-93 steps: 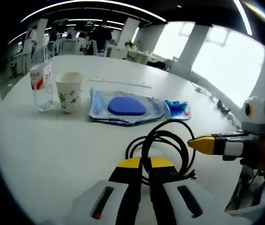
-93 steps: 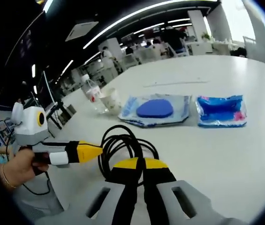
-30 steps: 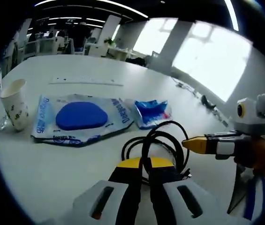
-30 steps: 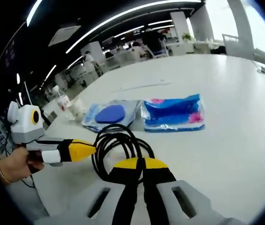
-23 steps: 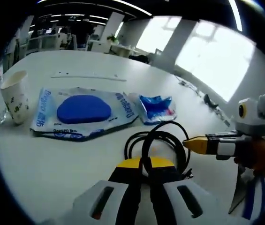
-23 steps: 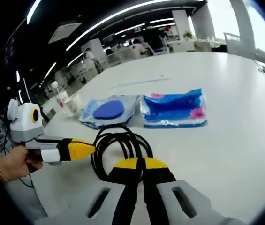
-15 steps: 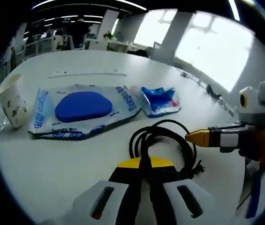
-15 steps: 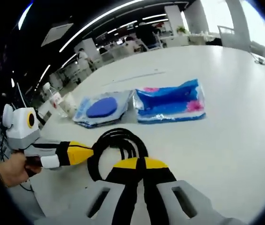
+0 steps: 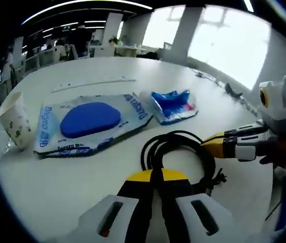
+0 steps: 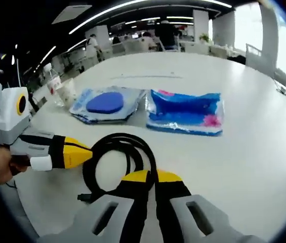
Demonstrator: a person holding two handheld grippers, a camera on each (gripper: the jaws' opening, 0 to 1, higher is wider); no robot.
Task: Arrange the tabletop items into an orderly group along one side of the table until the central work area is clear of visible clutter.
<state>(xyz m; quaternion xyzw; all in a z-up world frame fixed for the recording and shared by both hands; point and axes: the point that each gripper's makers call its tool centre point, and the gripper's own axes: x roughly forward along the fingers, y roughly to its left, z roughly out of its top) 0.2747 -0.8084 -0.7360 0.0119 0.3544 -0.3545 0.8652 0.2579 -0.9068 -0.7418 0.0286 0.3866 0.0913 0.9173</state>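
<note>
I am holding my left tool (image 9: 156, 178) with its two jaws pressed together, and the black cable (image 9: 179, 154) is lying coiled on the white desk (image 9: 56, 182) right at their tips; I cannot tell whether a strand is pinched between them. My right tool (image 10: 150, 178) is also closed, its tips sitting at the near edge of the same cable (image 10: 116, 158) loop. In the left gripper view my right tool (image 9: 214, 144) is coming in from the right with its yellow tip touching the coil, where half a second ago it was just short of it. In the right gripper view my left tool (image 10: 74, 152) is reaching in from the left, its yellow tip now against the loop and looming larger than before.

Beyond the cable, the wipes pack (image 9: 84, 124) with the blue oval lid is lying flat, and the blue pouch (image 9: 172, 105) is lying just beside it. Both are sitting where they were, though the views have swung so that they appear more square-on. The paper cup (image 9: 12, 119) is standing upright at the far left, with the clear bottle (image 10: 55, 87) beside it in the right gripper view.
</note>
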